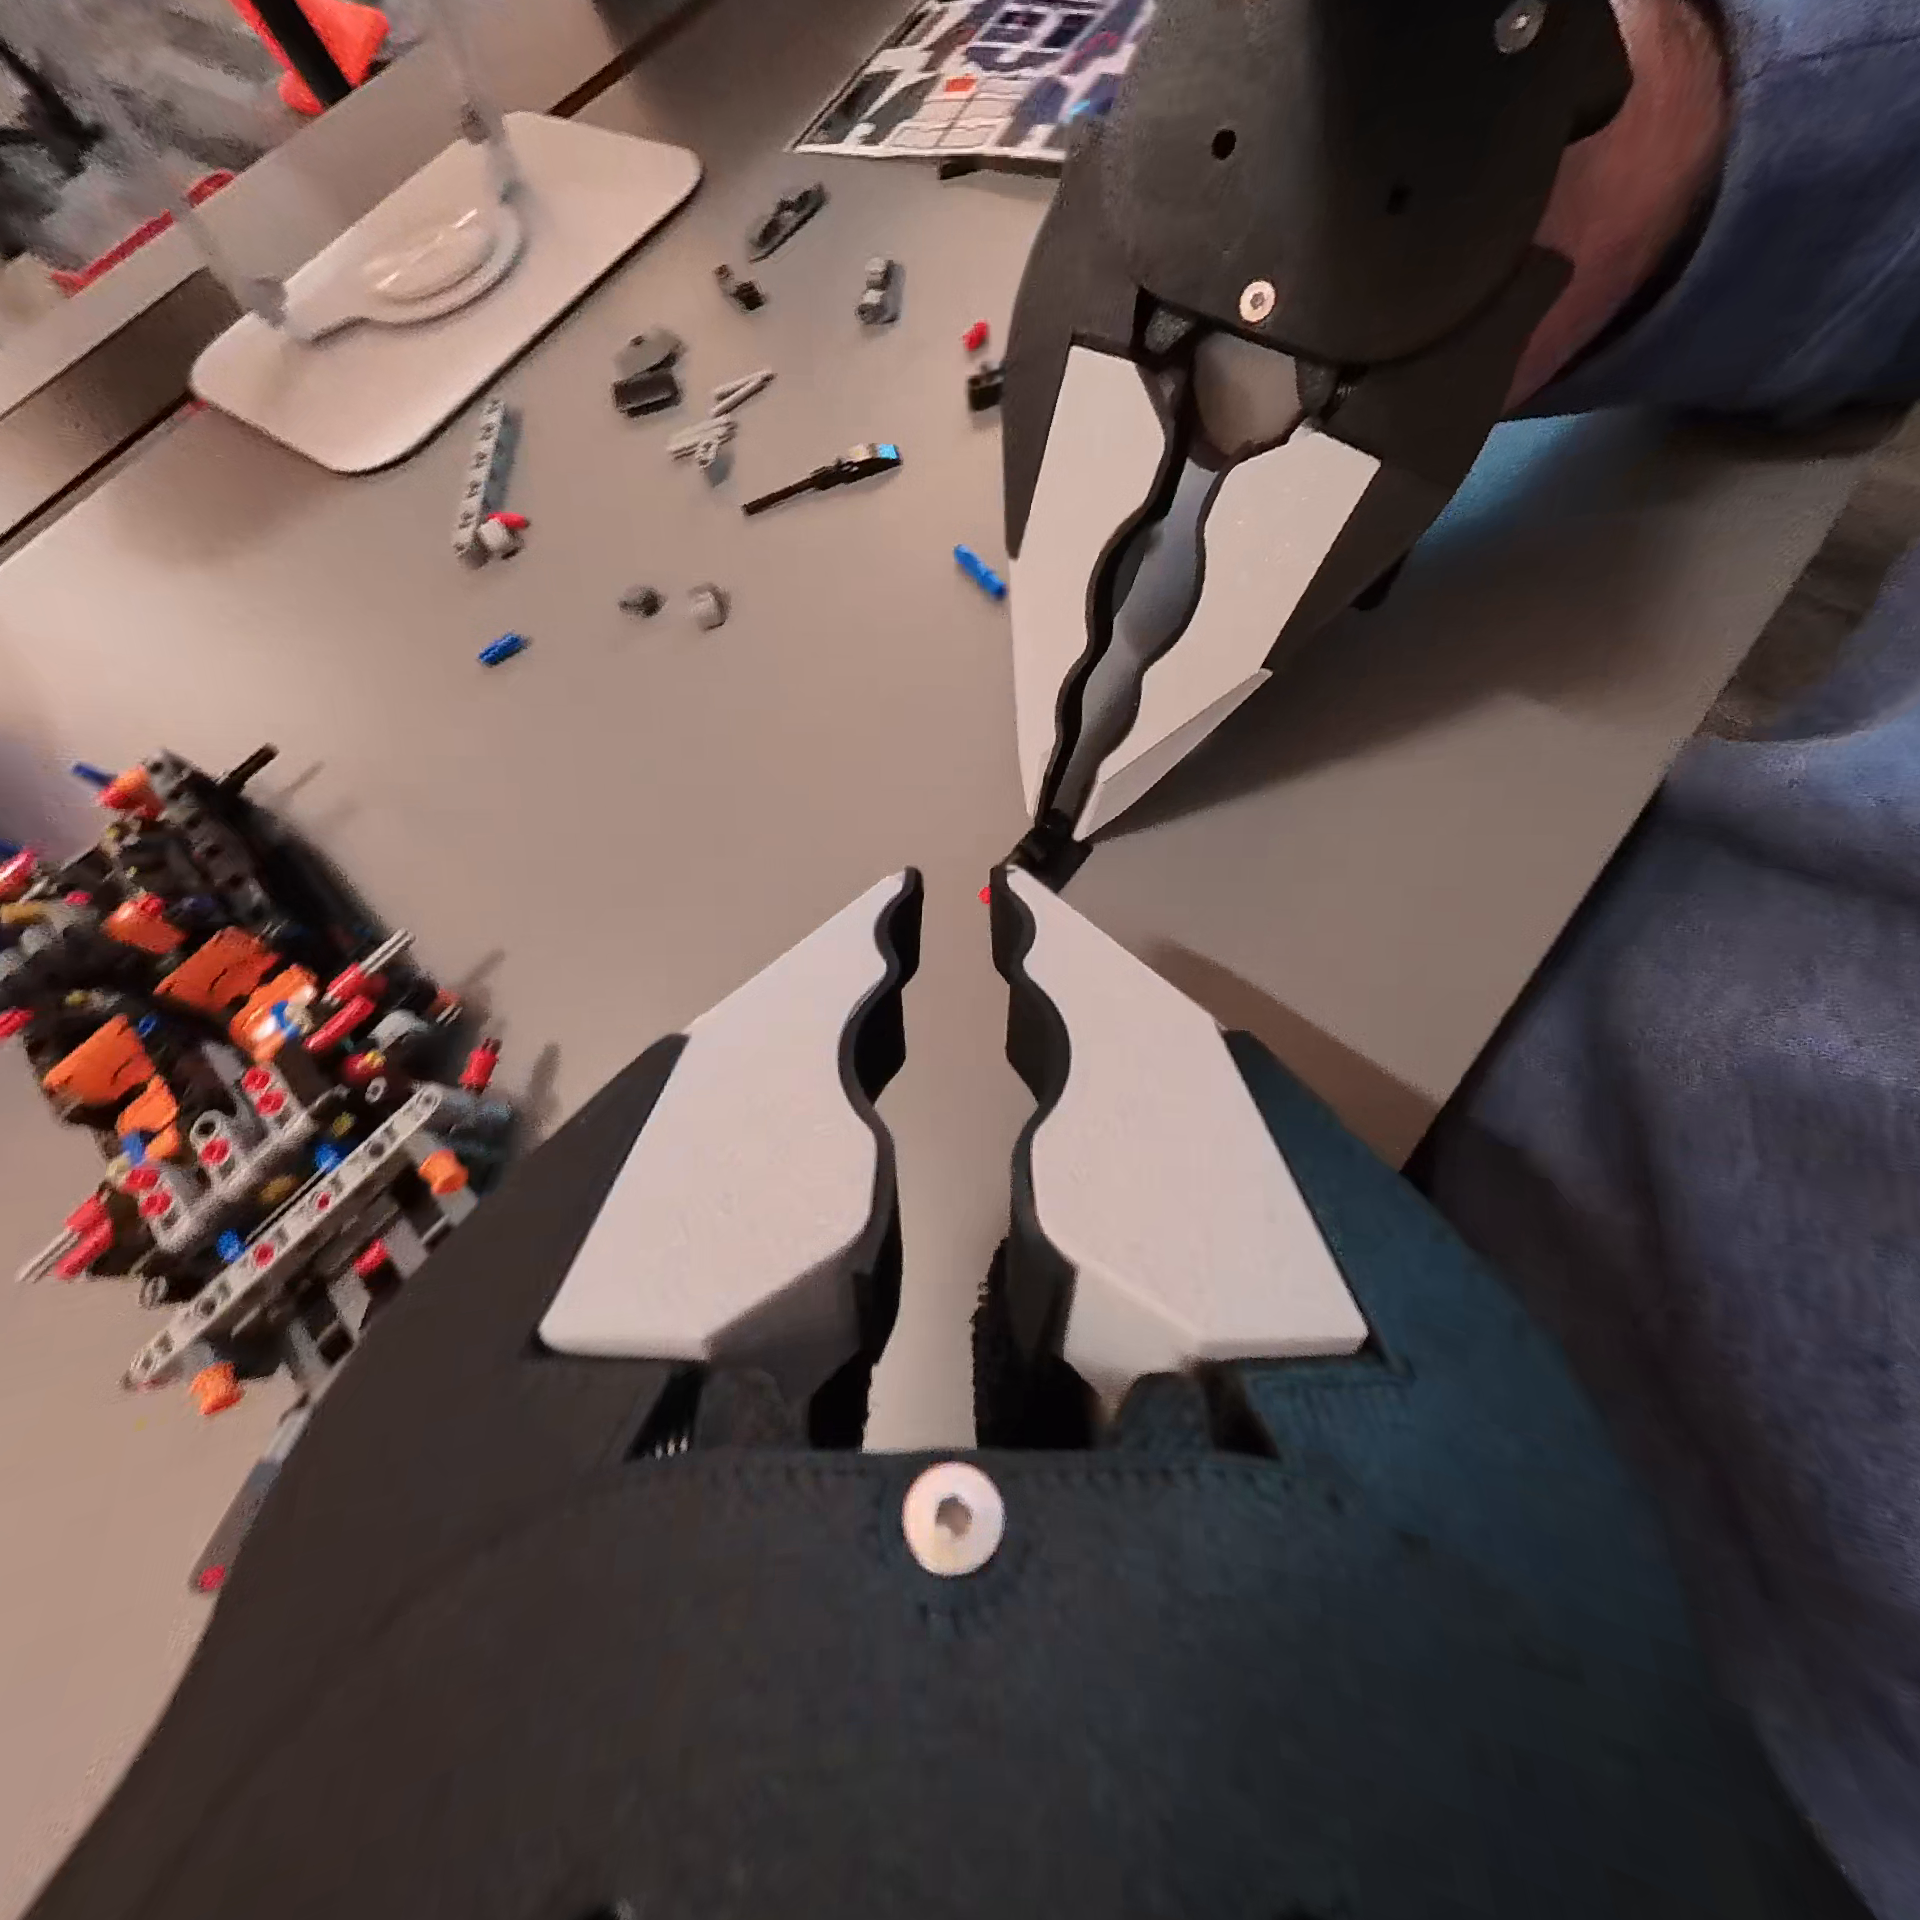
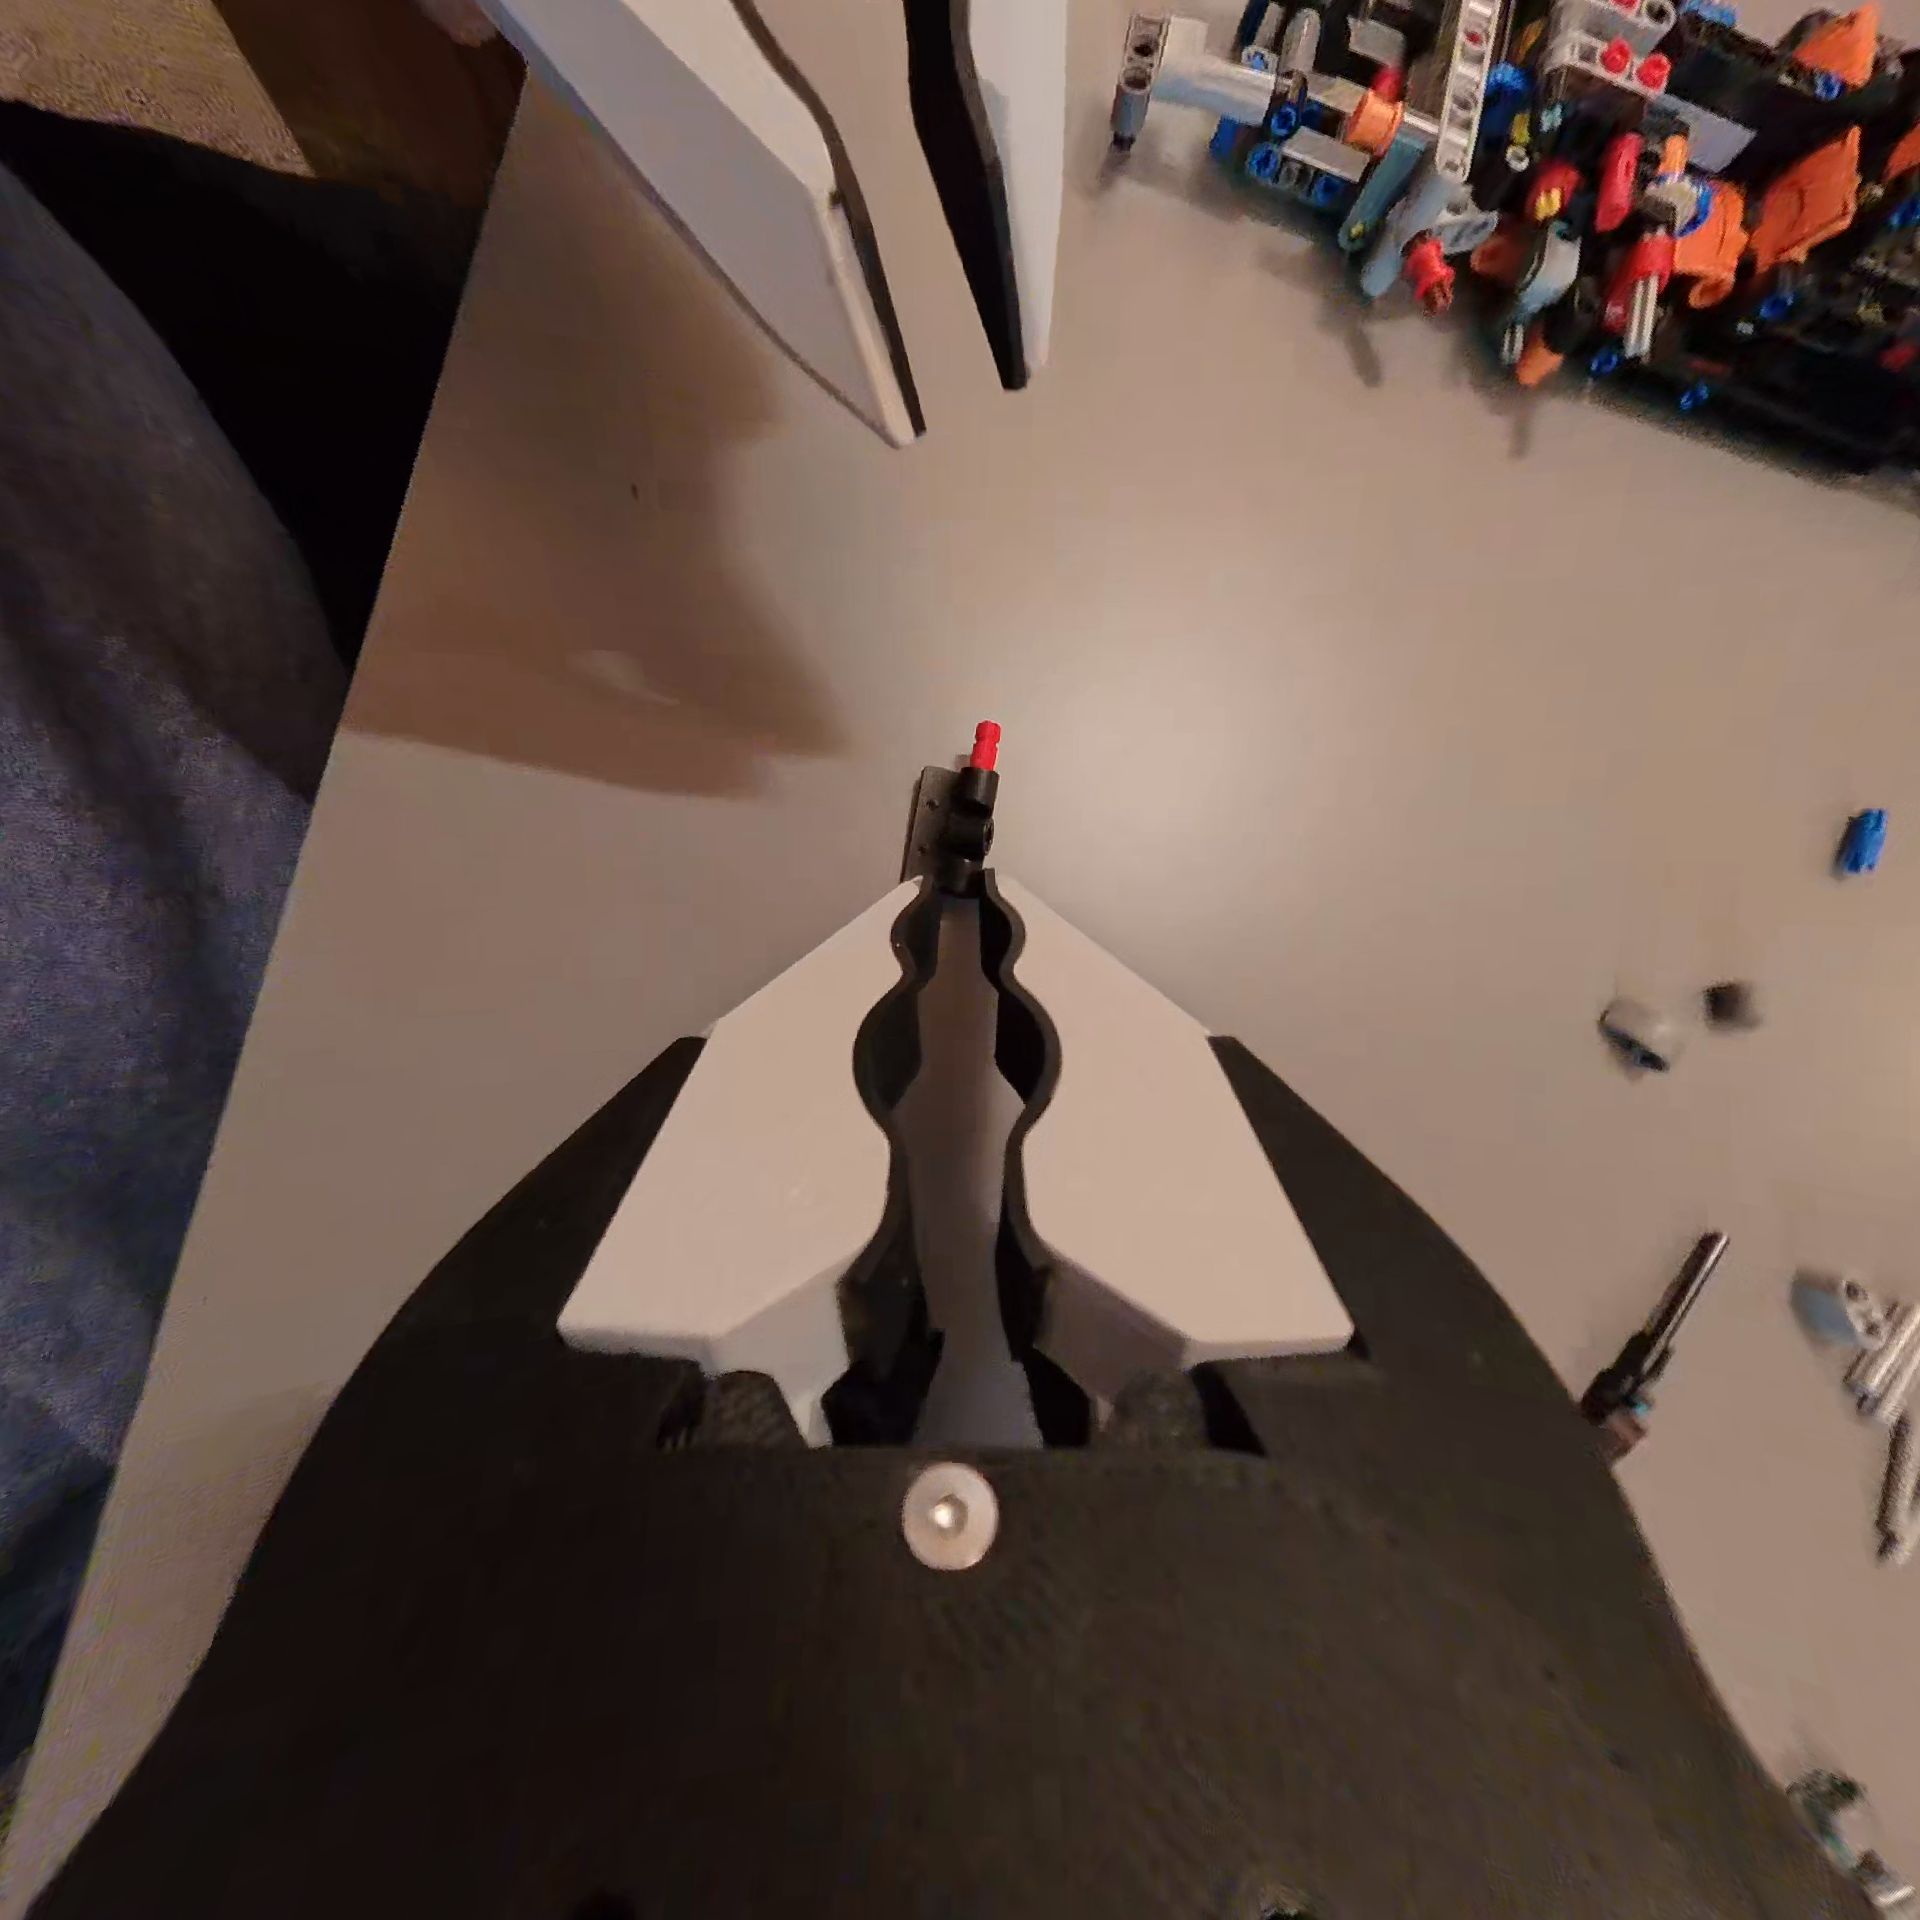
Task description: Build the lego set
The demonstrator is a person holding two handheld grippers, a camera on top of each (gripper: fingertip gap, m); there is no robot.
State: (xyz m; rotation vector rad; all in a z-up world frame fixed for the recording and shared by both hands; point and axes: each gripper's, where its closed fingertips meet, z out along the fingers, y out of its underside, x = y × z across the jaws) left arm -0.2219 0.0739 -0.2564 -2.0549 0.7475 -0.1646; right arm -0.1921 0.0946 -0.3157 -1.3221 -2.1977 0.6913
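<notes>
My right gripper (image 2: pixel 956 883) is shut on a small black connector (image 2: pixel 964 816) with a red pin (image 2: pixel 987 740) sticking out of its far end, held above the grey table (image 2: pixel 1247 665). In the left wrist view it reaches in from the upper right (image 1: pixel 1049 842), its tips almost touching my left gripper's right fingertip. My left gripper (image 1: pixel 956 894) is open and empty, its jaws a narrow gap apart; it also shows at the top of the right wrist view (image 2: pixel 961 410). The partly built black, orange and grey model (image 1: pixel 208 1060) (image 2: pixel 1621 166) stands off to the side.
Several loose parts lie farther out: blue pins (image 1: pixel 504 647), a grey beam (image 1: pixel 488 483), a black axle (image 1: pixel 821 478). A grey mat (image 1: pixel 582 249) and a sticker sheet (image 1: pixel 977 73) lie beyond. The table edge (image 1: pixel 1558 935) and a person's blue clothing (image 1: pixel 1714 1143) are close. The grippers' ends are close to 7 cm from one another. The black axle (image 1: pixel 821 478) sits 15 cm or so from the ends of my right fingers. My right wrist view (image 2: pixel 1651 1359) looks at it from another angle.
</notes>
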